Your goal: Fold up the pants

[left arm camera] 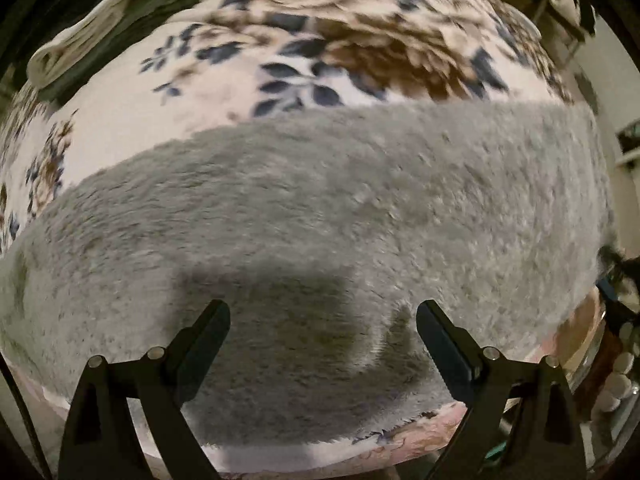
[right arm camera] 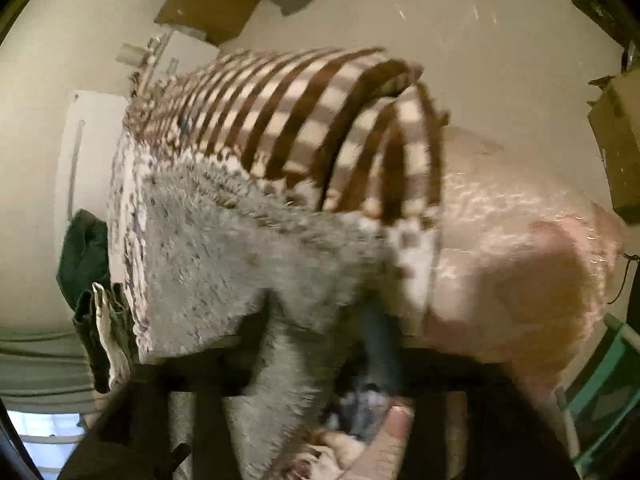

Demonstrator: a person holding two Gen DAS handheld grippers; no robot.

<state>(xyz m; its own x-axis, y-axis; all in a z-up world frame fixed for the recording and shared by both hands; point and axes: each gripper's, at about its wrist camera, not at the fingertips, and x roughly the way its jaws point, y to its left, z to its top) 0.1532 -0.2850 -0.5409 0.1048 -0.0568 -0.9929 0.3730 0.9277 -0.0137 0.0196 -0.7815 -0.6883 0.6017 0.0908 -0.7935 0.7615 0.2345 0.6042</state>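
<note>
The left gripper (left arm camera: 323, 314) is pointing straight down, jaws gaping wide and empty, over fluffy grey pants (left arm camera: 320, 216) lying flat on the floral blanket (left arm camera: 120, 120), while the blurred right gripper (right arm camera: 320, 320) is angling downward, grey fabric between its parted fingers.

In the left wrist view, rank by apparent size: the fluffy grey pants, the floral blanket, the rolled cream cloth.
1. Fluffy grey pants, filling most of the view, though nearest the camera.
2. Floral blanket, partly covered by them.
3. Rolled cream cloth, clearly smallest.
</note>
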